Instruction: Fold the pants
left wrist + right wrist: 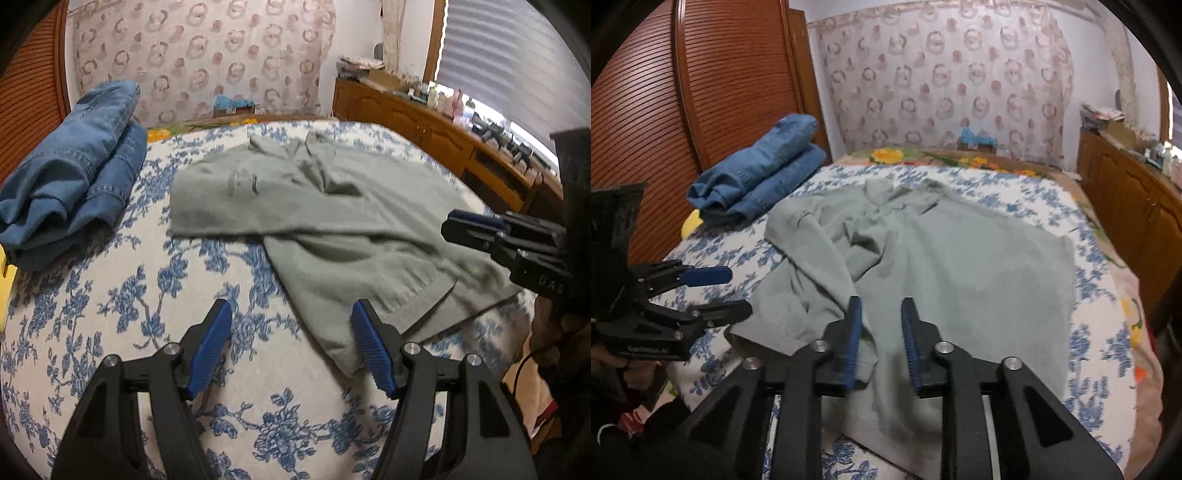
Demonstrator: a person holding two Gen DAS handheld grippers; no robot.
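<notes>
Grey-green pants (923,258) spread rumpled across a blue-floral bedspread (110,295), unfolded, folding barely begun; blue jeans (74,166) already folded at far left. Left gripper (291,332) wide open, empty, by near hem; right gripper (881,332) partly open over cloth, gripping nothing. Louvred wardrobe (701,92) left, wooden cabinets (1126,203) right

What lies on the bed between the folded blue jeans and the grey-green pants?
Only bare floral bedspread separates the folded jeans from the pants. Both wrist views show this strip.
</notes>
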